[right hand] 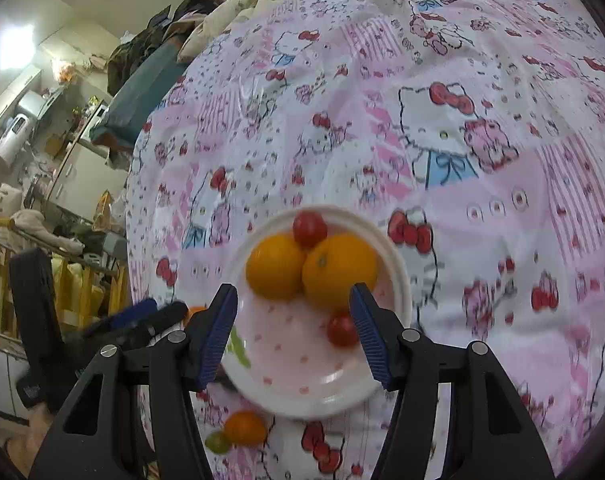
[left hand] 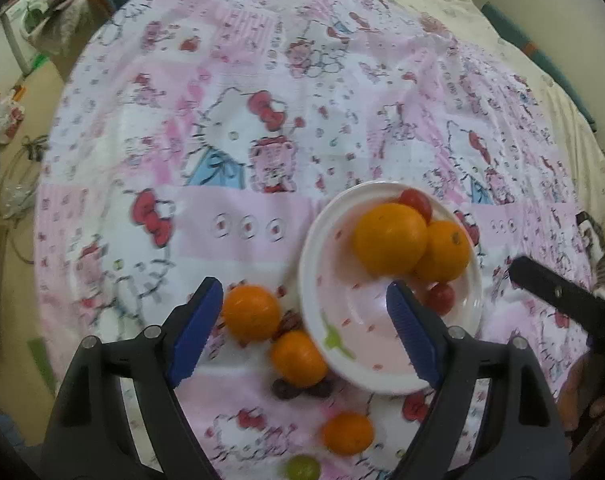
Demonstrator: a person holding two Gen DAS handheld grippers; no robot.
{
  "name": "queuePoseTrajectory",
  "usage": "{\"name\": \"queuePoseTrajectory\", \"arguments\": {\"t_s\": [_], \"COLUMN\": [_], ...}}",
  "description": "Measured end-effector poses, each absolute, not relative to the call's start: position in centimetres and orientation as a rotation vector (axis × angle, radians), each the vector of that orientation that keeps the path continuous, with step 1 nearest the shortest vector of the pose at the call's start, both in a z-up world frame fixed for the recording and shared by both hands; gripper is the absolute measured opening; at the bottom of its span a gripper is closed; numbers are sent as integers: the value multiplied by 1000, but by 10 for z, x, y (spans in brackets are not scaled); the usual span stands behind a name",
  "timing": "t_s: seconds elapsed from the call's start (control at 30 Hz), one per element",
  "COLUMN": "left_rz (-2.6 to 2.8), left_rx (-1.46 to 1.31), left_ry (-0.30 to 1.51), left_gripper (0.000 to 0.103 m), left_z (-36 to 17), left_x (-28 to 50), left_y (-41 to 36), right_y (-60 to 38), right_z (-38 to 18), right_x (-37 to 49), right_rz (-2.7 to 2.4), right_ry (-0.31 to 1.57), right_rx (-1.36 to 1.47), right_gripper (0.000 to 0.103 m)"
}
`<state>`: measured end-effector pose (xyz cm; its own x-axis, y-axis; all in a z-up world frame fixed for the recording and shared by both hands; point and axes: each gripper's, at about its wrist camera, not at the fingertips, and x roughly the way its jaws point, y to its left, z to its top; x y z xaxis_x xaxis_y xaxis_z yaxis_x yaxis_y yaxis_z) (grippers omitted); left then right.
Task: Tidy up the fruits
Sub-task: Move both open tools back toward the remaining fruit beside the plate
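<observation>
A white plate (left hand: 354, 320) (right hand: 294, 360) lies on the pink cartoon-print sheet. On it are two oranges (left hand: 390, 238) (right hand: 339, 270) and two red tomatoes (left hand: 440, 298) (right hand: 342, 330). Three more oranges (left hand: 251, 312) lie on the sheet left of and below the plate, with dark grapes (left hand: 286, 390) and a green grape (left hand: 302, 467) among them. My left gripper (left hand: 303, 286) hangs open and holds nothing, one finger over the loose oranges and the other over the plate. Above the plate's near half, my right gripper (right hand: 293, 292) is open and holds nothing.
The sheet (left hand: 262, 80) covers a bed that spreads far beyond the plate. The right gripper's black body (left hand: 562, 300) shows at the right of the left wrist view. Cluttered shelves and furniture (right hand: 42, 160) stand past the bed's left edge.
</observation>
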<state>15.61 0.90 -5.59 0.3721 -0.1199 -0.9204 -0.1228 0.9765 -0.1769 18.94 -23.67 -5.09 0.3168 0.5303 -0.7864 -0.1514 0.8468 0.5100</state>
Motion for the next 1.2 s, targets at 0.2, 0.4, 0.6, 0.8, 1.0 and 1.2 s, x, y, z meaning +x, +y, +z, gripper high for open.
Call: {"name": "queuePoseTrajectory", "arguments": {"t_s": [0.2, 0.4, 0.6, 0.8, 1.0, 1.2], "left_rz": [3, 17, 8, 11, 22, 48], "left_rx": [-212, -198, -161, -154, -204, -249], "left_ry": [1190, 1167, 1157, 1178, 1259, 1288], "left_gripper": [82, 81, 81, 81, 82, 82], "left_z": [-47, -35, -27, -30, -48, -57], "left_x": [138, 117, 95, 75, 59, 57], "left_y": [20, 25, 23, 22, 27, 33], "right_y": [-231, -226, -224, -223, -220, -213], "right_z": [-45, -42, -48, -55, -66, -77], "right_x": [155, 126, 108, 97, 90, 88], "right_rz": [487, 508, 513, 509, 505, 509], "right_ry": [1169, 1172, 1196, 1218, 1250, 1283], "right_rx": [368, 375, 377, 382, 375, 355], "right_gripper": [62, 62, 62, 62, 62, 62]}}
